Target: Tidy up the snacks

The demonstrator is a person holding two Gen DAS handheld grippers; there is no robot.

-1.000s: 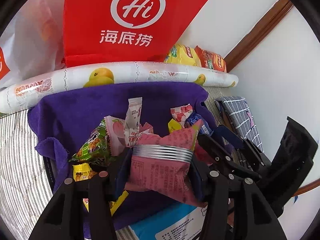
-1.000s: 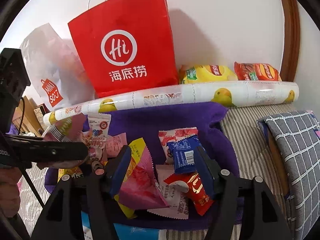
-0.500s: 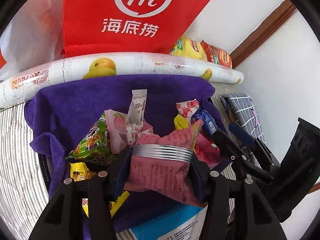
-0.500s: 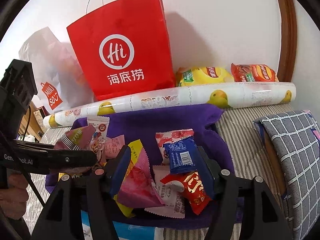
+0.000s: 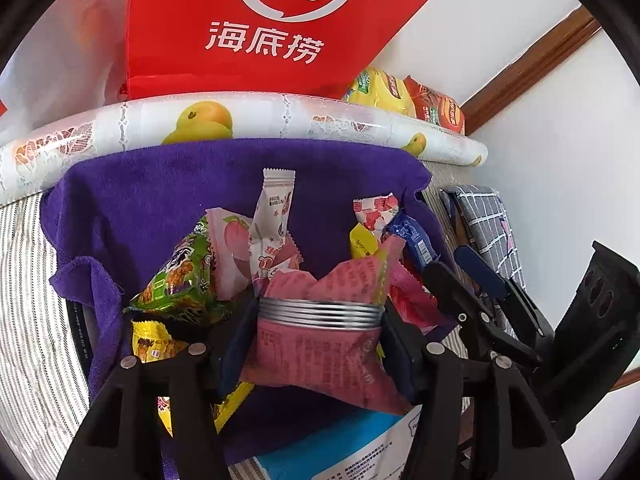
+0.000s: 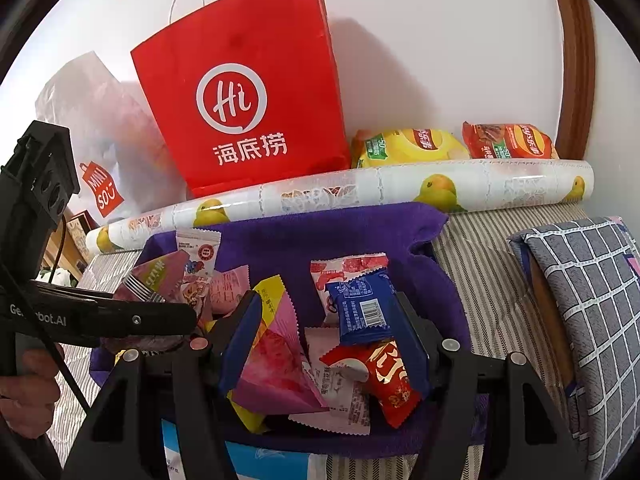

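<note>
Over the purple towel (image 6: 360,228), only the right wrist view is showing a hand (image 6: 24,376) gripping the left tool's handle, while only the left wrist view is showing the green snack pack (image 5: 180,280). The left gripper (image 5: 318,332) is pinching a pink silver-banded packet (image 5: 316,344) between its pads — its jaws have just been opening slightly. The right gripper (image 6: 326,344) is standing partly spread around the blue packet (image 6: 362,308), red packet (image 6: 386,380) and pink-yellow packet (image 6: 272,352) — whether its pads are pressing them is unclear.
</note>
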